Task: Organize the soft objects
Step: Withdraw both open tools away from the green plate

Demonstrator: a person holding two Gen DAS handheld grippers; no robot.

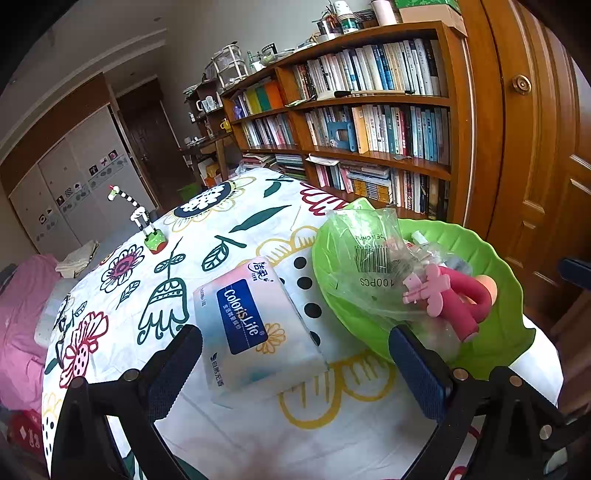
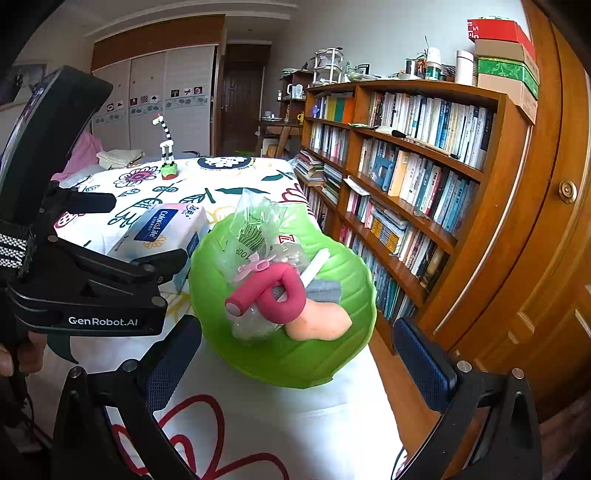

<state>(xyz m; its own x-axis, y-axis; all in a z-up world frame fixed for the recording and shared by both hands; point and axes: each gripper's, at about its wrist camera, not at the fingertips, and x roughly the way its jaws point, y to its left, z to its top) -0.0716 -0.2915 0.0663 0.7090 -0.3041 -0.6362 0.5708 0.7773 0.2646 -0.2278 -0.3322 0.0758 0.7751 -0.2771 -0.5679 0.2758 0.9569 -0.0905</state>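
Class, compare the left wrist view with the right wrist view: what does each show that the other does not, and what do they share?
Only the left wrist view shows the bag's barcode clearly and the pink bedding beside the table.

Only the right wrist view shows the left gripper from outside, open by the tissue pack, a red box atop the bookshelf, and the peach piece in full.

Both show the green bowl, plastic bag, pink tube, giraffe toy and bookshelf.

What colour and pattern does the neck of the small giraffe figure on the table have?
Black and white stripes on the giraffe figure; its base is green. The right wrist view shows it best.
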